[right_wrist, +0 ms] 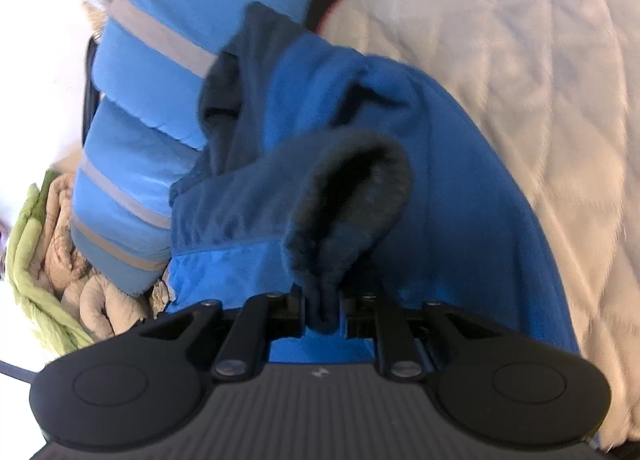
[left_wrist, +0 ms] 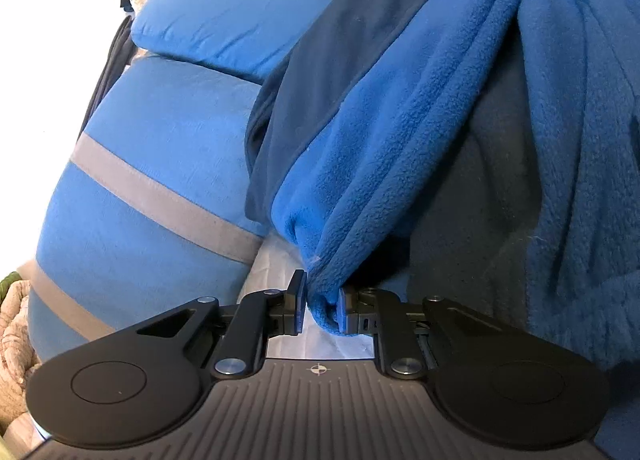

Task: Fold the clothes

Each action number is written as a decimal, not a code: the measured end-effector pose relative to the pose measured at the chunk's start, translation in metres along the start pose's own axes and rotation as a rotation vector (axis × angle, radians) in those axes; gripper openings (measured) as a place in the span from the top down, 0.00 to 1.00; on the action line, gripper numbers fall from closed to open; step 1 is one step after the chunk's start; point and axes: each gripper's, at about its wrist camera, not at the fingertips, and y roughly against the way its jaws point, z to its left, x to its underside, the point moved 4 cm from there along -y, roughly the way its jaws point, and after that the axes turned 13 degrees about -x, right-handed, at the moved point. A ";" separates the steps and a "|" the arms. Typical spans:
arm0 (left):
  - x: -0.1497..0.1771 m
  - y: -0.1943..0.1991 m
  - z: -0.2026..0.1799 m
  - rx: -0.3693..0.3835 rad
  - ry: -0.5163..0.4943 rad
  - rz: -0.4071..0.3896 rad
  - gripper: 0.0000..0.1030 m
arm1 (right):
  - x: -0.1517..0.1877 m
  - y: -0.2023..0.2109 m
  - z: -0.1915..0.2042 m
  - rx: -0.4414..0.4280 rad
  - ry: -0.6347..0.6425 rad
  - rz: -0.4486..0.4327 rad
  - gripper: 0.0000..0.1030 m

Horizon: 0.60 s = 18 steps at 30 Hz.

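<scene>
A blue fleece jacket (left_wrist: pixel 400 120) with navy panels hangs lifted in front of me. My left gripper (left_wrist: pixel 320 308) is shut on a bunched blue edge of the fleece, which stretches up and to the right. In the right wrist view my right gripper (right_wrist: pixel 323 308) is shut on a dark navy cuff-like fold of the same fleece jacket (right_wrist: pixel 460 200), whose open dark sleeve end curls just above the fingers. The rest of the jacket drapes down over the quilted surface.
A folded light-blue garment with grey stripes (left_wrist: pixel 160 180) lies at the left, also in the right wrist view (right_wrist: pixel 140 120). Beige and green padded garments (right_wrist: pixel 60 260) are piled at the left edge. A white quilted cover (right_wrist: pixel 520 80) spreads to the right.
</scene>
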 end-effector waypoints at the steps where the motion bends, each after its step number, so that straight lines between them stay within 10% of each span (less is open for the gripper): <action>1: -0.001 -0.001 -0.001 0.000 -0.005 0.001 0.85 | 0.004 0.001 -0.004 -0.002 -0.013 -0.008 0.85; 10: 0.002 -0.001 0.000 0.012 0.063 0.081 0.85 | 0.022 0.000 -0.008 0.005 0.016 -0.004 0.84; 15: 0.002 -0.001 -0.001 0.003 0.067 0.092 0.86 | 0.013 0.009 -0.001 -0.024 -0.022 0.006 0.33; 18: -0.001 -0.002 -0.002 0.005 0.080 0.103 0.86 | 0.001 0.016 0.022 0.045 0.150 -0.031 0.25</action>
